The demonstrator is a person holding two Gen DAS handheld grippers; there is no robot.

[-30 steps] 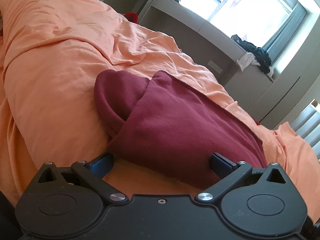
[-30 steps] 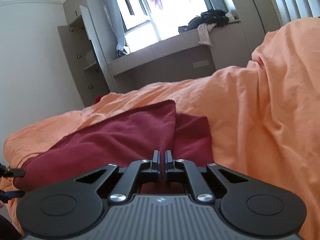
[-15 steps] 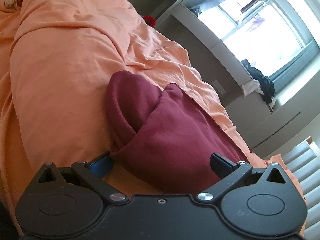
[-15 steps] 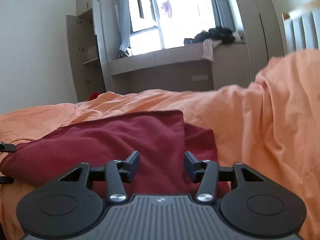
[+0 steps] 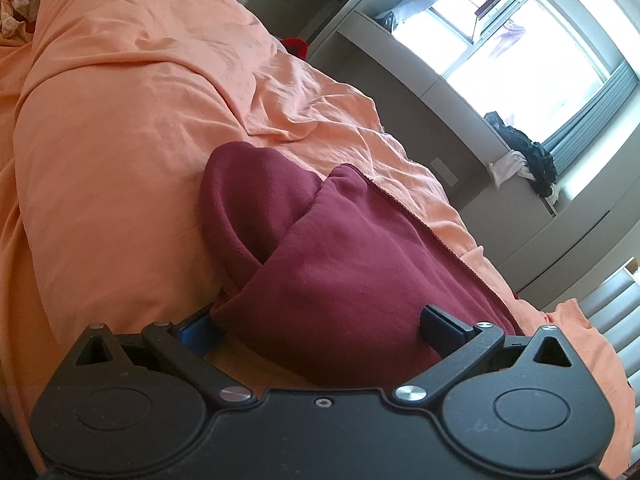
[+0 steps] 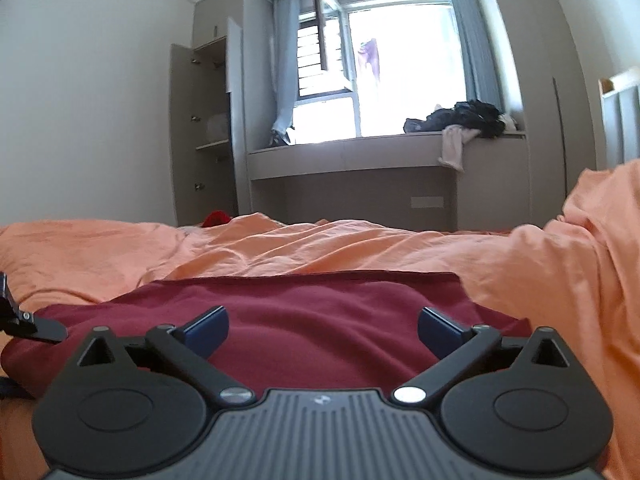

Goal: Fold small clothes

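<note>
We have just let go: our right gripper (image 6: pixel 322 330), pinched together a second ago, has been spreading its jaws, which now stand wide with nothing between them, backed off from the maroon garment (image 6: pixel 304 320). The garment lies folded on the orange bedsheet (image 6: pixel 280 248), below the window bench (image 6: pixel 360 160). Our left gripper (image 5: pixel 320 326) straddles its near corner, jaws apart. This fold looks set; the next can begin.

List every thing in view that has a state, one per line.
Maroon garment: folded over, lying on the orange bedding.
Right tongs: open, jaws just spread wide, nothing gripped.
Left tongs: open, garment's folded corner between the jaws, not pinched.
Wardrobe door: open.
Window: sash swung open.
</note>
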